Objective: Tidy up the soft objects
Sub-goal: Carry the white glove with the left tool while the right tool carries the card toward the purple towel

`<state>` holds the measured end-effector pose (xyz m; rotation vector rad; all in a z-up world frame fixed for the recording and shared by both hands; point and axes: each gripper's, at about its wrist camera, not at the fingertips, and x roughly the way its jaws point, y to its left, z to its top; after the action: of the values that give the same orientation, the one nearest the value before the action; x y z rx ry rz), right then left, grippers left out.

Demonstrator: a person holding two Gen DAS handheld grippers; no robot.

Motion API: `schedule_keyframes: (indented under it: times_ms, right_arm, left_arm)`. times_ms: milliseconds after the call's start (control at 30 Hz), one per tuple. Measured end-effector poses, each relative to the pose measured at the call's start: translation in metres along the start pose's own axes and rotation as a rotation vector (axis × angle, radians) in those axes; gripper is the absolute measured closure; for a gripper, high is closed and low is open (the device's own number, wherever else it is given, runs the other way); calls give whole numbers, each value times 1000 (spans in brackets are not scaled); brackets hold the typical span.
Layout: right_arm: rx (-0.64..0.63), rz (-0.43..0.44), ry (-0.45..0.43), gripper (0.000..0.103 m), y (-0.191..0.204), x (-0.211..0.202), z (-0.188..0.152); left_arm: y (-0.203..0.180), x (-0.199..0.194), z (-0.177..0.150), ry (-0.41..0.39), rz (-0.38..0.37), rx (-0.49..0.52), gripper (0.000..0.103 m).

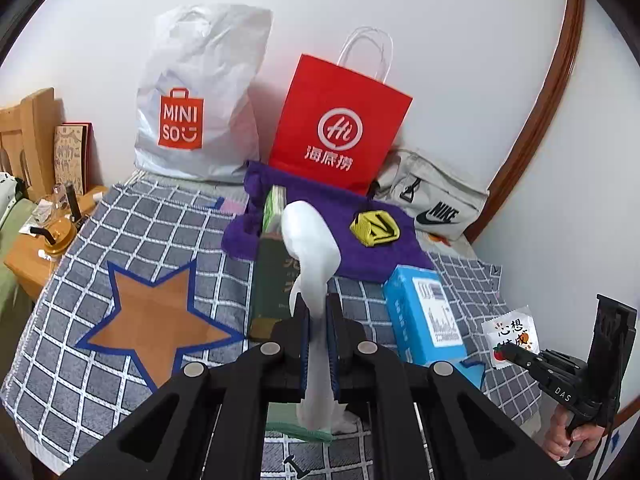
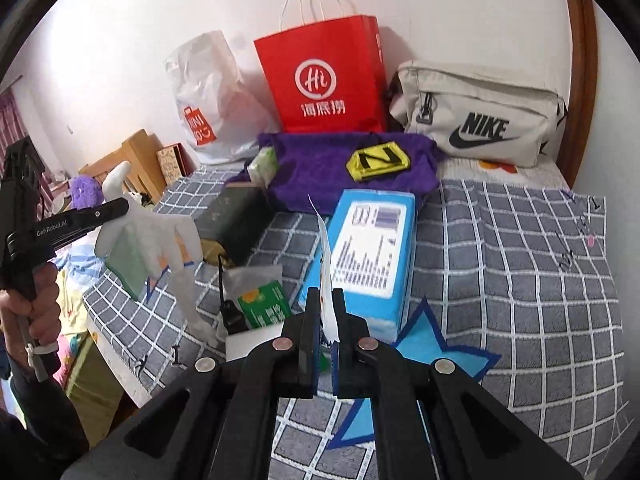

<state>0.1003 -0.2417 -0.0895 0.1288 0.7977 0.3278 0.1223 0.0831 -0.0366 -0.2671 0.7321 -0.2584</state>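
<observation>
My left gripper (image 1: 318, 308) is shut on a white knitted glove (image 1: 310, 240) with a green cuff; one glove finger sticks up past the pads. In the right wrist view the same glove (image 2: 152, 236) hangs from the left gripper (image 2: 120, 206), off the bed's left edge. My right gripper (image 2: 327, 300) is shut on a thin white sachet (image 2: 326, 264), seen edge-on there. The left wrist view shows that sachet (image 1: 510, 334) face-on, with printed characters and a small tomato, pinched by the right gripper (image 1: 516, 354) above the checked cloth (image 1: 100, 360).
A purple towel (image 1: 360, 248) with a yellow-black patch (image 1: 375, 229) lies at the back. A blue tissue pack (image 1: 424, 312), a dark green box (image 1: 272, 280), a green packet (image 2: 264, 308), a red paper bag (image 1: 340, 120), a white plastic bag (image 1: 200, 100) and a Nike pouch (image 2: 480, 116) crowd the bed. An orange star (image 1: 160, 320) and a blue star (image 2: 432, 344) mark the cloth.
</observation>
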Motion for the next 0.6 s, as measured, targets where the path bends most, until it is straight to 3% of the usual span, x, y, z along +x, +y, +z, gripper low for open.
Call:
schedule_keyframes:
  times_ms: [600]
  right_arm:
    - [-58, 8, -43, 99, 7, 13, 63]
  left_arm:
    - [-17, 8, 50, -39, -3, 31, 95]
